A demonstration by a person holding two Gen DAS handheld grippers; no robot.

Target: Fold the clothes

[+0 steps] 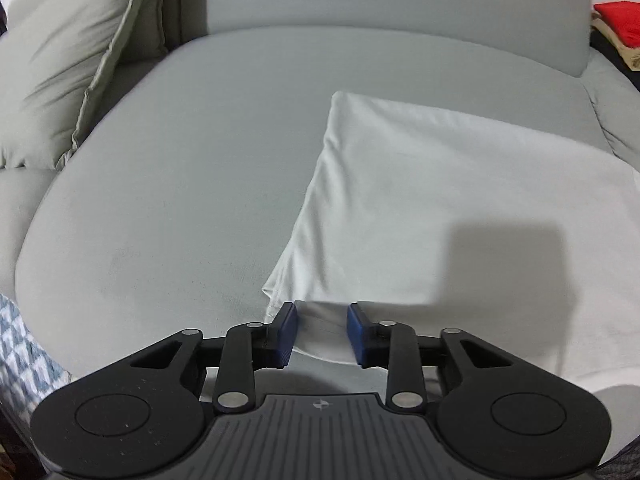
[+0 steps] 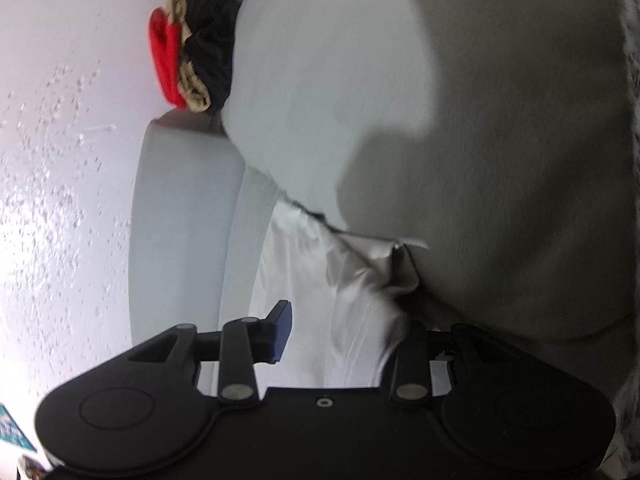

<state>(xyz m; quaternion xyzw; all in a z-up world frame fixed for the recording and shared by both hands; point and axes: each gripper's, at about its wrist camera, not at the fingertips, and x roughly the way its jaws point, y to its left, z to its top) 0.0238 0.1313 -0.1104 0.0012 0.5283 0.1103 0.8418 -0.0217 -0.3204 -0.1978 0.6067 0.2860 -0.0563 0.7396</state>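
Fingers of the left gripper (image 1: 322,334) stand apart, blue pads on either side of the near hem of a white garment (image 1: 440,216); cloth sits between them but they are not pinched on it. Right gripper (image 2: 340,332): only the left pad shows, the other hidden behind raised cloth. Wide gap suggests spread, but whether anything is held — cannot tell.

Location of garment: flat on the grey sofa seat (image 1: 180,168), filling the left view from centre out to 3 o'clock, its near left corner at 6 o'clock just ahead of the pads. In the right wrist view the same white cloth (image 2: 320,280) runs up from 6 o'clock, with a crumpled, lifted edge just right of centre.

Other items: a cushion (image 1: 60,72) at 10 o'clock in the left view; a pile of red, tan and black clothes (image 2: 188,56) at 11 o'clock in the right view, well clear of the work.

Judged stage: early, taking hold of the hem for a fold.

Risks:
- Left pads closing on one layer only, or on the seat cover beneath; cause: hem lying flush on soft upholstery.
- Uneven lift and a skewed fold; cause: right side already bunched.
- Thin cloth slipping free if pinched at the very edge.
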